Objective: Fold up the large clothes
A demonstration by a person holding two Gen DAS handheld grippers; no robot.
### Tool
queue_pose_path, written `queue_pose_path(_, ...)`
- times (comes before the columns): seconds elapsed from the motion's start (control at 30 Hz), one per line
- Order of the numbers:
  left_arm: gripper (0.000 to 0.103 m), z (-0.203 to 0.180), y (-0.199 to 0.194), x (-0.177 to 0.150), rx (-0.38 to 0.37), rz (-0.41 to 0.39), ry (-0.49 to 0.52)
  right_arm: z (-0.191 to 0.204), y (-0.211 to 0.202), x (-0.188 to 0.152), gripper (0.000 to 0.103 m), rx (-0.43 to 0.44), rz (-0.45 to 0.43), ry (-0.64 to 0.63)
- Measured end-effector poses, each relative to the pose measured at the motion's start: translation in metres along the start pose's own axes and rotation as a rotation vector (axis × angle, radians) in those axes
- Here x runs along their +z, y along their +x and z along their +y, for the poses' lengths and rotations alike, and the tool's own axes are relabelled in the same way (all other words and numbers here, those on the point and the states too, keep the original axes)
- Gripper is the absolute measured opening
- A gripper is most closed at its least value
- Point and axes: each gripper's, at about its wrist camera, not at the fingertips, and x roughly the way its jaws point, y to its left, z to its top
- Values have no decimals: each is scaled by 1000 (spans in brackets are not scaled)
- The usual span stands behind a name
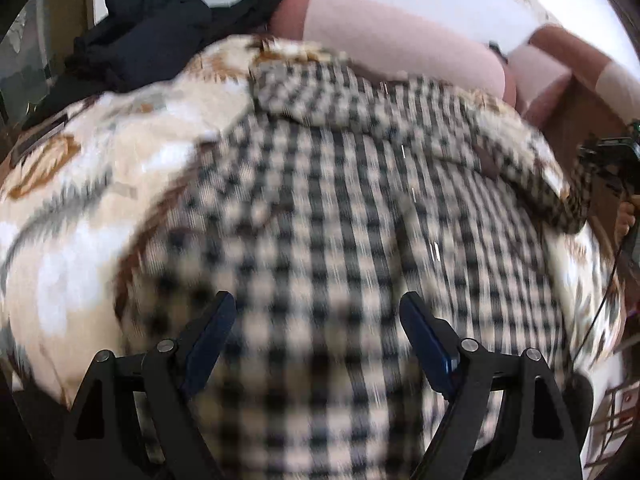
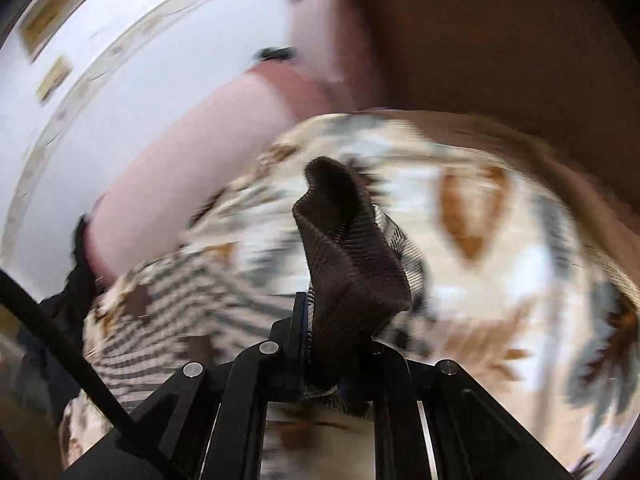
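Right wrist view shows the right gripper (image 2: 320, 320) clamped on the checked garment's (image 1: 340, 220) brown cuff (image 2: 352, 256), while the left gripper (image 1: 318, 316) hangs wide apart above it.

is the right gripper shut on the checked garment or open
Shut on it: the right gripper pinches a brown ribbed edge of the checked garment, with cloth bunched above its closed fingers.

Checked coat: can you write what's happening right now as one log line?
step: folding checked coat | left tool: open above coat | right tool: shut on brown cuff | under: patterned blanket
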Motion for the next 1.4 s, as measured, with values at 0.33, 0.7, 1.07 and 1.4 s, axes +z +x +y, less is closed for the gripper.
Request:
queue_pose_path(0.33, 83, 88, 34, 91, 104, -200, -90, 220, 80, -65, 12, 165, 152, -265)
queue_pose_path(0.7, 83, 142, 42, 101, 94, -166, -252, 337, 174, -184, 16, 213, 375, -540)
queue_pose_path(1.07, 83, 94, 56, 110, -64, -135, -168, 264, 124, -152, 55, 405, 325, -389)
queue_pose_path(1.4, 84, 2, 145, 191, -142, 4, 22, 147, 90, -116, 58, 409, 186, -302)
